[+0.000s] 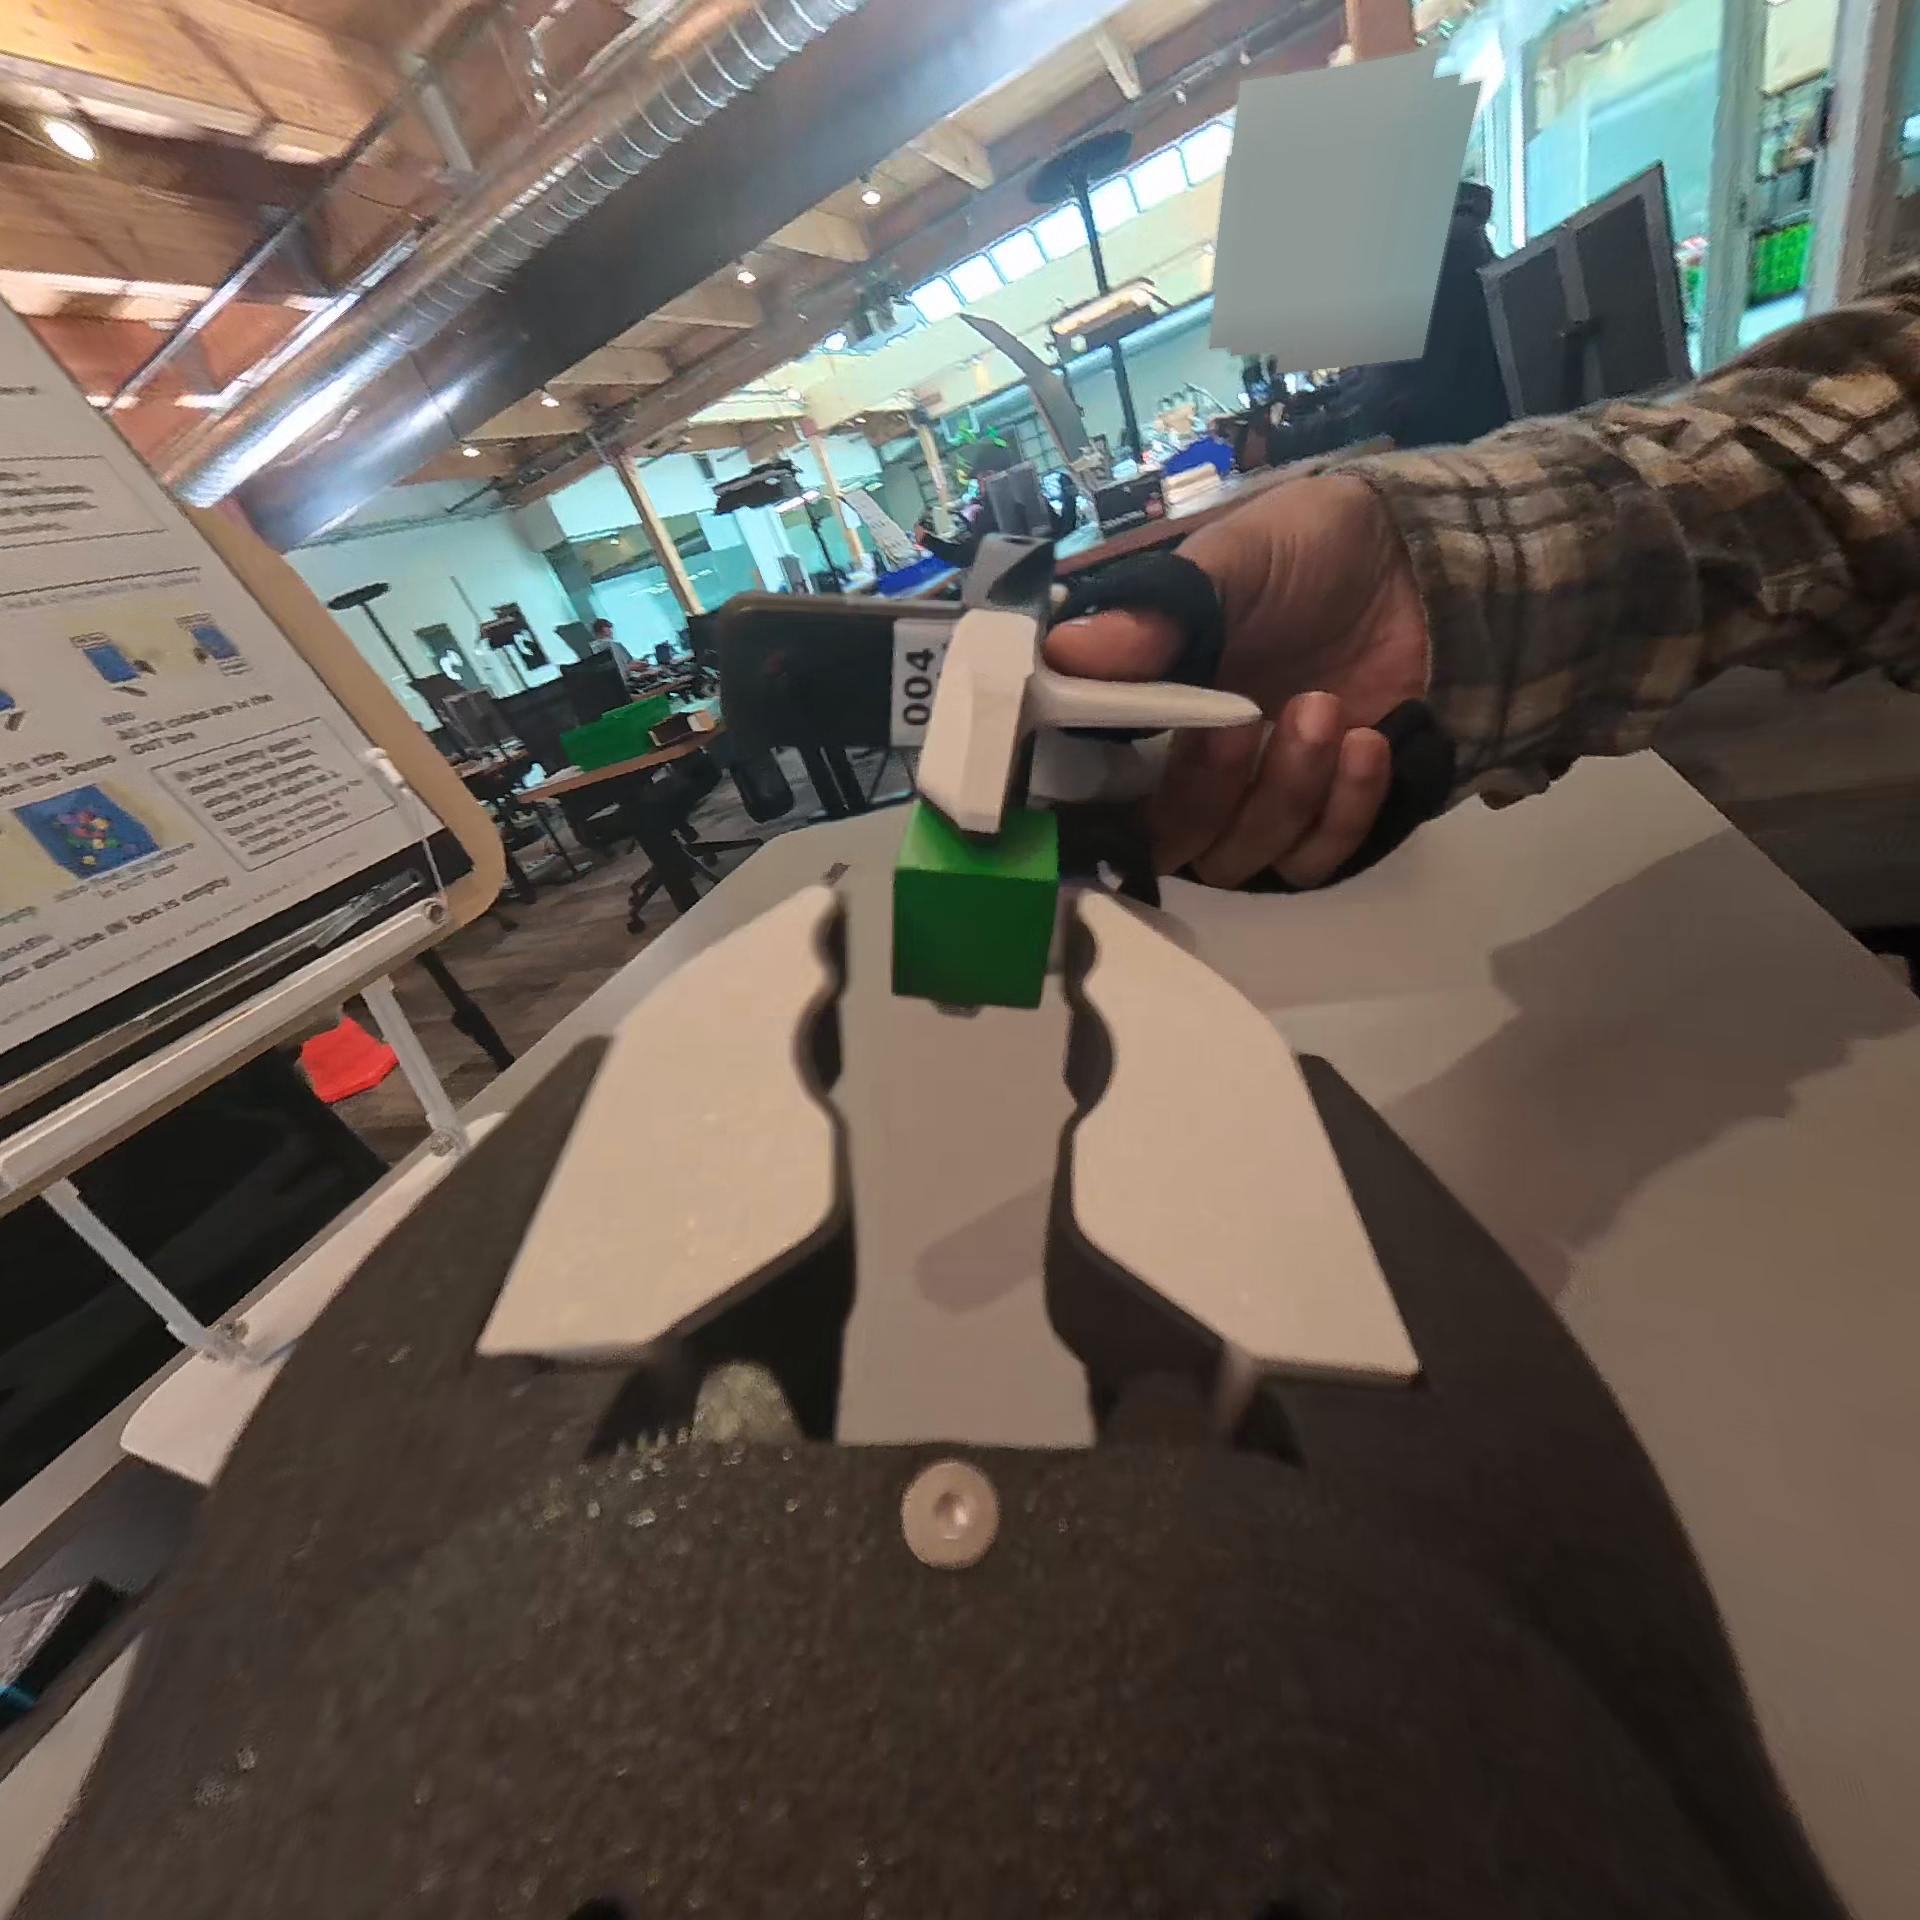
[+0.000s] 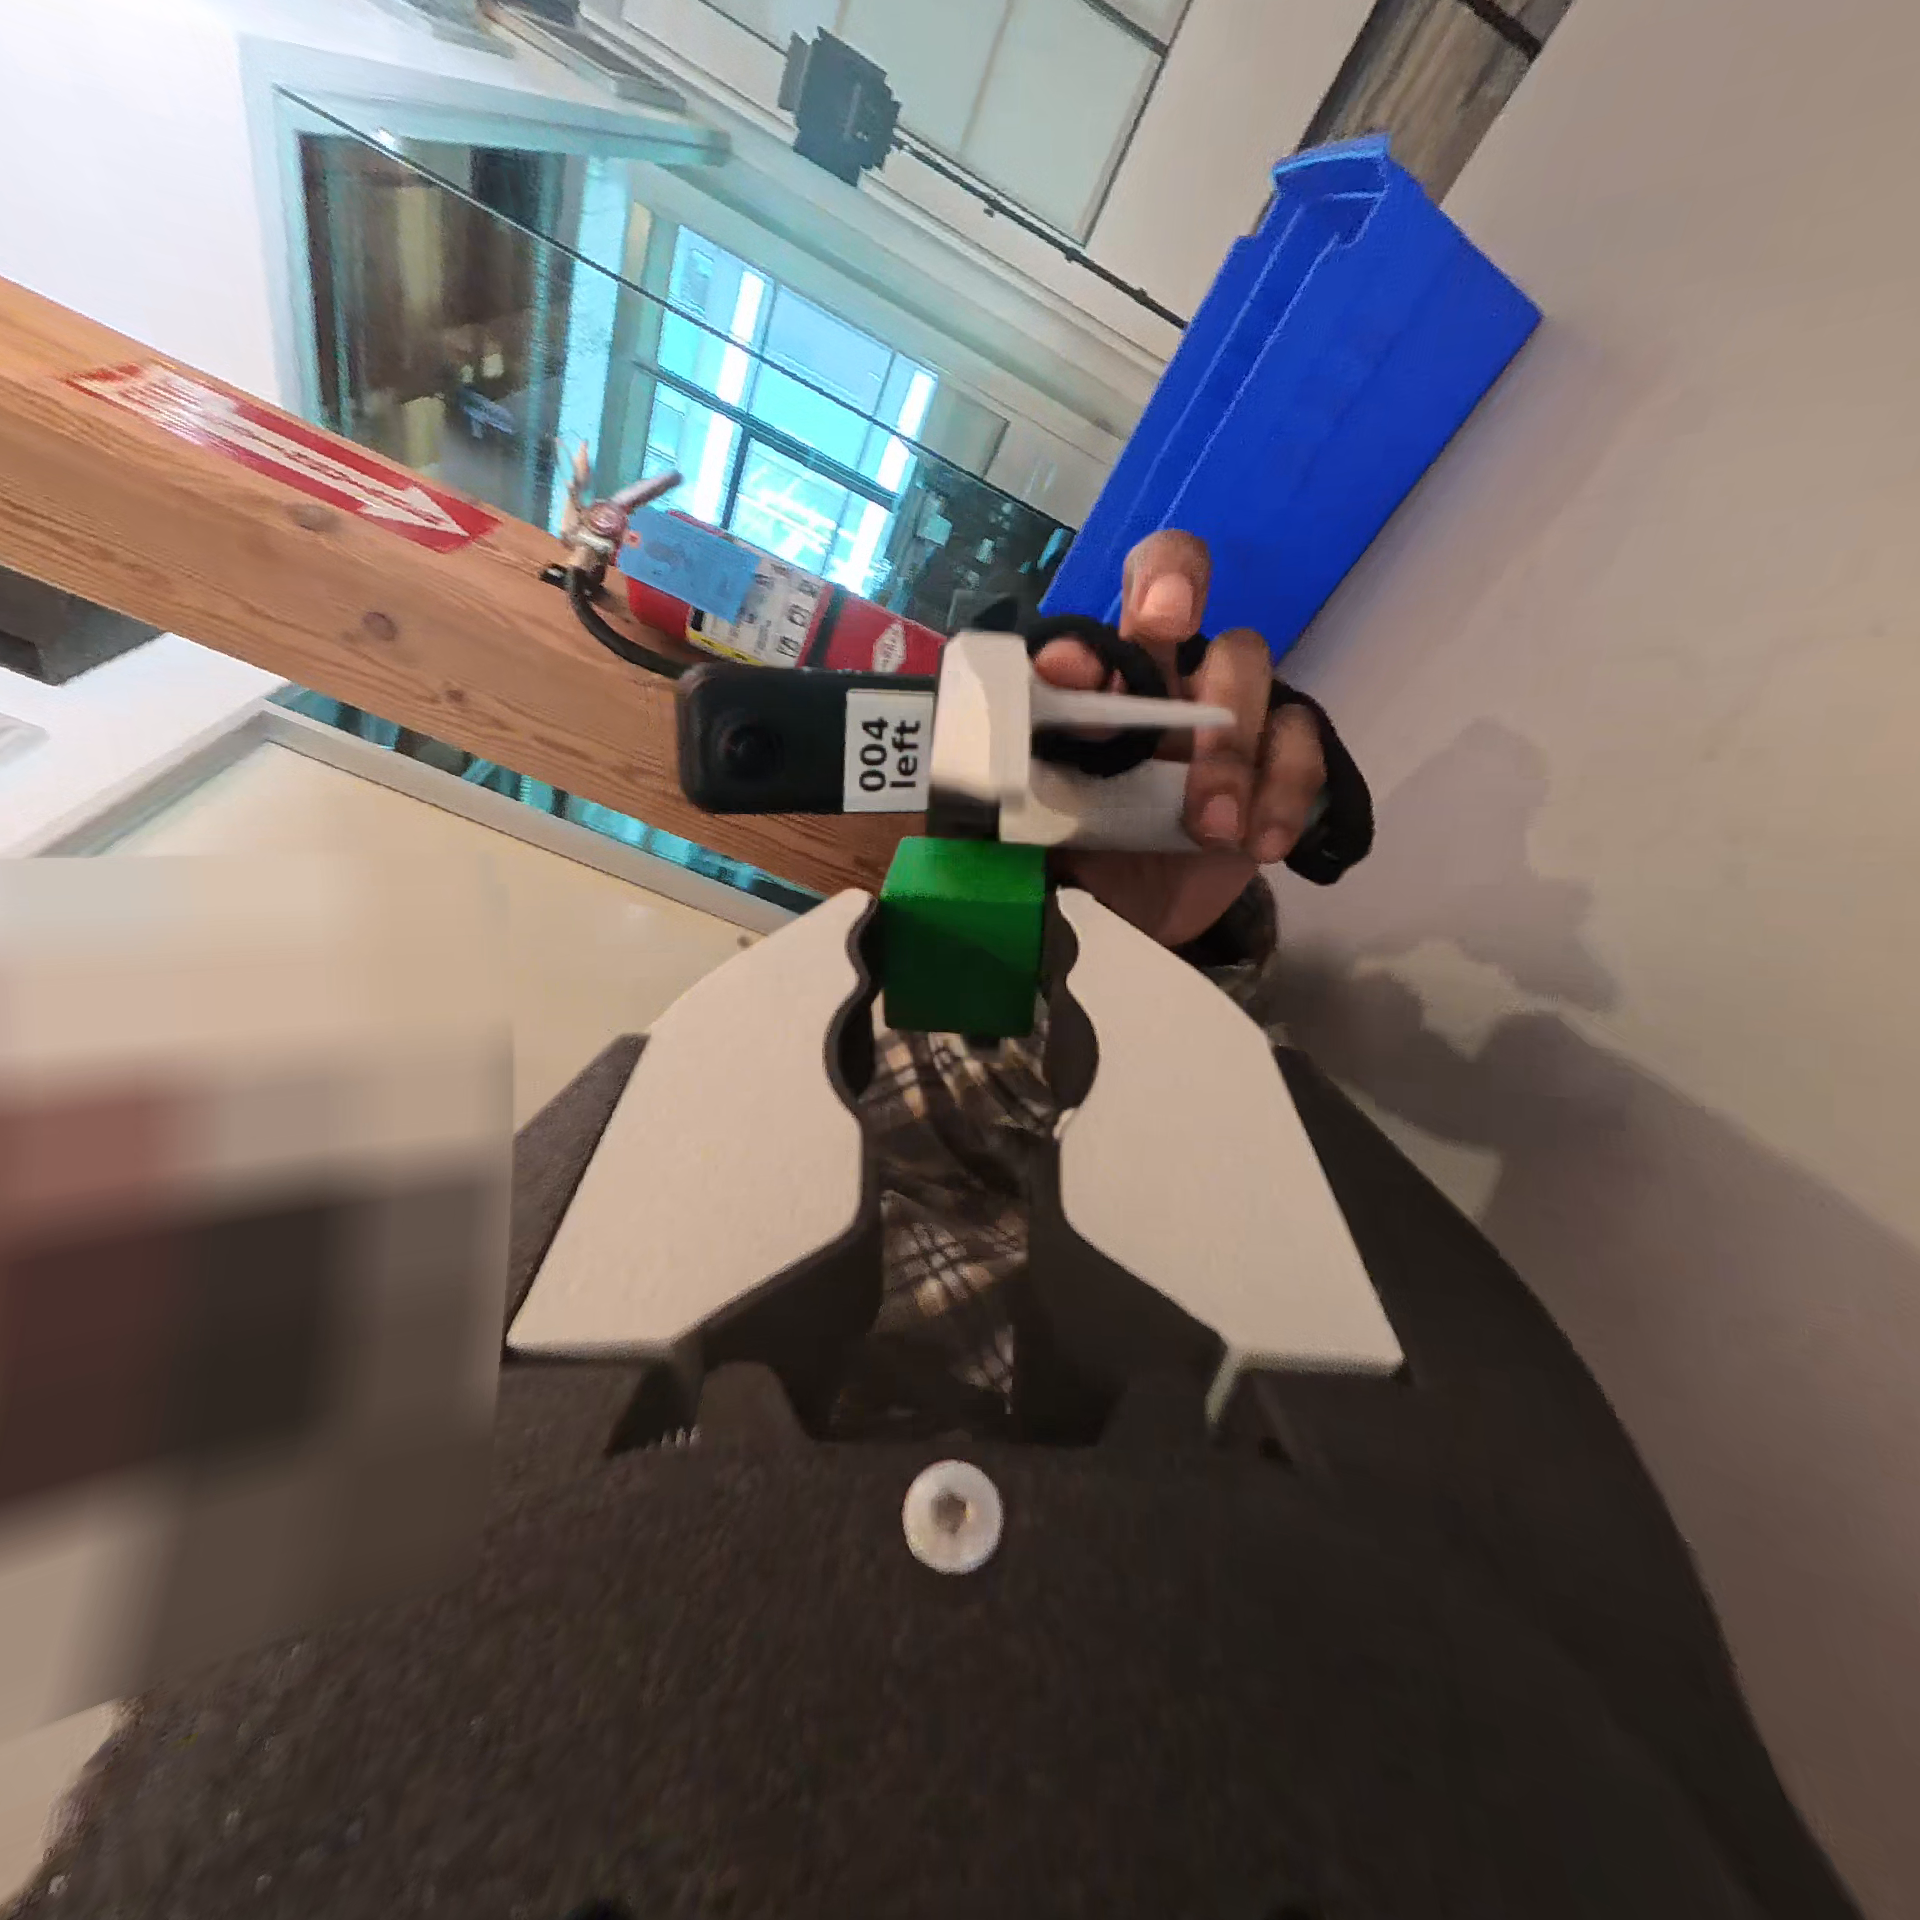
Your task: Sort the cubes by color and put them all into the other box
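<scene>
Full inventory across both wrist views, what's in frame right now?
green cube: 1, green, above the table, between both grippers' fingertips
box: 1, blue, on the table beyond the left hand
table: 1, white, under the grippers
instruction board: 1, white, on a stand left of the table
fire extinguisher: 1, red, against a wooden beam
right gripper: 1, white fingers, shut on the cube
left gripper: 1, white fingers, open around the cube
right hand, left hand: 2, on the handles

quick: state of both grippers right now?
Left gripper: open, straddling the green cube, gap showing on one side.
Right gripper: closed on the green cube.
</scene>
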A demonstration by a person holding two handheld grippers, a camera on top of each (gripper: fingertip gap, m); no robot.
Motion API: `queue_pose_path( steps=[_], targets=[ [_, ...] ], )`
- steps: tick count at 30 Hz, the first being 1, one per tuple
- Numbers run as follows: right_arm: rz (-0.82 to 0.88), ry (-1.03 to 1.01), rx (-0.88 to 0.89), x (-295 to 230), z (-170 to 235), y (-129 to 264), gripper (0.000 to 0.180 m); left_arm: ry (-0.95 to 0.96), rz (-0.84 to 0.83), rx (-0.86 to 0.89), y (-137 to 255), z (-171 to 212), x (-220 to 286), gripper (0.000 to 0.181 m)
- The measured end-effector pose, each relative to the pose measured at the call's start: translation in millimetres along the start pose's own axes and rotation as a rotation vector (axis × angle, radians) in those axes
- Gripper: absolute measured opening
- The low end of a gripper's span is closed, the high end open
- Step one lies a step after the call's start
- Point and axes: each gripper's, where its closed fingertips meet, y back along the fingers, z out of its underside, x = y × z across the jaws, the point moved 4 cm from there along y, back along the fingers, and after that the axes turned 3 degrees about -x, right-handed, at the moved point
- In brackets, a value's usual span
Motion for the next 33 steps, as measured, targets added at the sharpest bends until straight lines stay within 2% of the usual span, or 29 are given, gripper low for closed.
queue_pose_path(
  steps=[2,5,7,12,14,16,18,21,33],
  targets=[
    [0.054,0.037,0.019,-4,-3,20,0.028,0.029,-0.03,0.0,1,1,-2,0.063],
    [0.254,0.113,0.067,-11,-12,82,0.028,0.066,-0.026,-0.008,1,3,-1,0.071],
    [0.5,0.179,0.098,-12,-19,148,0.028,0.088,-0.017,-0.014,-1,4,0,0.074],
    [1.153,0.21,0.209,-23,-22,345,0.028,0.122,0.035,-0.025,-7,7,9,0.079],
    [1.289,0.153,0.243,-25,-12,403,0.028,0.131,0.055,-0.029,-9,10,11,0.079],
    [1.353,0.082,0.258,-22,1,441,0.028,0.147,0.073,-0.044,-11,15,13,0.078],
    [1.405,0.04,0.248,-15,13,465,0.028,0.146,0.081,-0.062,-13,19,15,0.078],
    [1.422,-0.002,0.194,-3,29,478,0.029,0.15,0.079,-0.064,-15,22,16,0.072],
    [1.378,0.033,0.006,36,39,475,0.029,0.202,0.07,-0.176,-33,13,38,0.068]
  ],
)
